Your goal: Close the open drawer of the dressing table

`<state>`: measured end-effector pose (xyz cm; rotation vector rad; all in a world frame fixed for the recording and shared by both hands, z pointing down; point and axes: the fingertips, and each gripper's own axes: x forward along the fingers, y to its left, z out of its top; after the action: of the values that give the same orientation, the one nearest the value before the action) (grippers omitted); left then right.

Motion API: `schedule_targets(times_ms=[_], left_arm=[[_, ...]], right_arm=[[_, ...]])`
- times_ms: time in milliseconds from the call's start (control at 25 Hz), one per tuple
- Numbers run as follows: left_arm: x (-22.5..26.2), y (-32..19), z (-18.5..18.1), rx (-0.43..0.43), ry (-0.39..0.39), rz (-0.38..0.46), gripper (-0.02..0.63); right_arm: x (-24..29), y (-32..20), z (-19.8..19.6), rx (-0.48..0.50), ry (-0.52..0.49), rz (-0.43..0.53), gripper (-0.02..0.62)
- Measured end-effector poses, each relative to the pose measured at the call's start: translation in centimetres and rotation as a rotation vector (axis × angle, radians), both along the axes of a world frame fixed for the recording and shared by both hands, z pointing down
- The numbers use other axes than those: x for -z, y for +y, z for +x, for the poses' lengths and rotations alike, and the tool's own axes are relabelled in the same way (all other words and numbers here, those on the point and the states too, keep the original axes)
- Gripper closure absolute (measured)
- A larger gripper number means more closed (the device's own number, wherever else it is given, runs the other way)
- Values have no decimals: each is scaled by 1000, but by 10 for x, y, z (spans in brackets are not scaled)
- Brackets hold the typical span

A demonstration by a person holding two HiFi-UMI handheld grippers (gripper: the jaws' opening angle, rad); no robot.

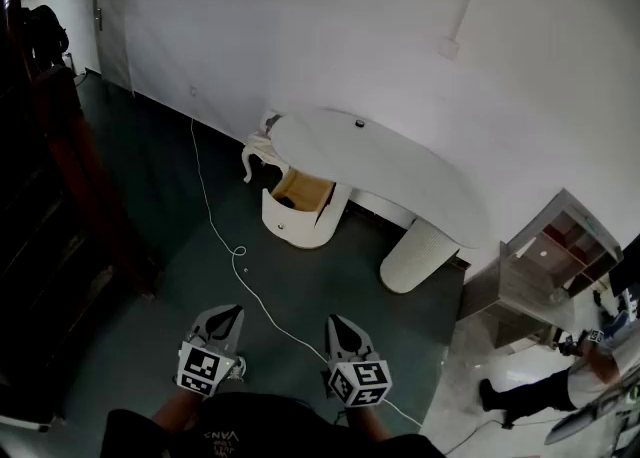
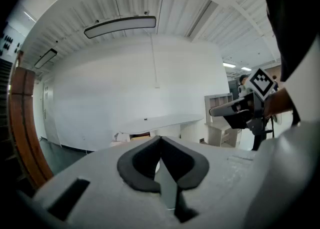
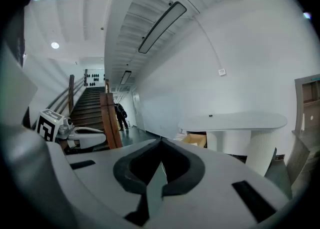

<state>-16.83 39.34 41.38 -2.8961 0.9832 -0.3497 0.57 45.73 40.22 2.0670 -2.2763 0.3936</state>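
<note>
**Closed and empty: left gripper, right gripper; drawer open, well ahead**

Both tools sit side by side low in front of the person, tipped slightly down; on each, the jaw tips meet with nothing between them.
Dressing table stands well ahead of both tools against the white wall; white curved top on rounded pedestals.
Staircase off to the left of the right gripper.
Shelf unit ahead and to the right of the right gripper, just beside the table's right end.
Drawer is in the table's left pedestal, well apart from either tool; pulled out, wood interior showing.
White cable runs over the dark floor from the wall, passing close by the right gripper.
</note>
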Motion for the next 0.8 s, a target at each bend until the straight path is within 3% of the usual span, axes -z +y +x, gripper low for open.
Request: schedule_targets(times_ms=[520,640,680,800], left_arm=[[-9,16,11,-9,33,-23,583],[-15,7,9,-11,37,-39,581],[-17,2,9,-14,37,-43,572],[-20,-18,13,-29,42,-66,460]], right_arm=[[-5,7,9,13,-21,33,589],[-11,-5,8,9,-23,28,493],[-12,-10,8,6,-21,24,489],[-15,-28,11,-7,-19,13,483]])
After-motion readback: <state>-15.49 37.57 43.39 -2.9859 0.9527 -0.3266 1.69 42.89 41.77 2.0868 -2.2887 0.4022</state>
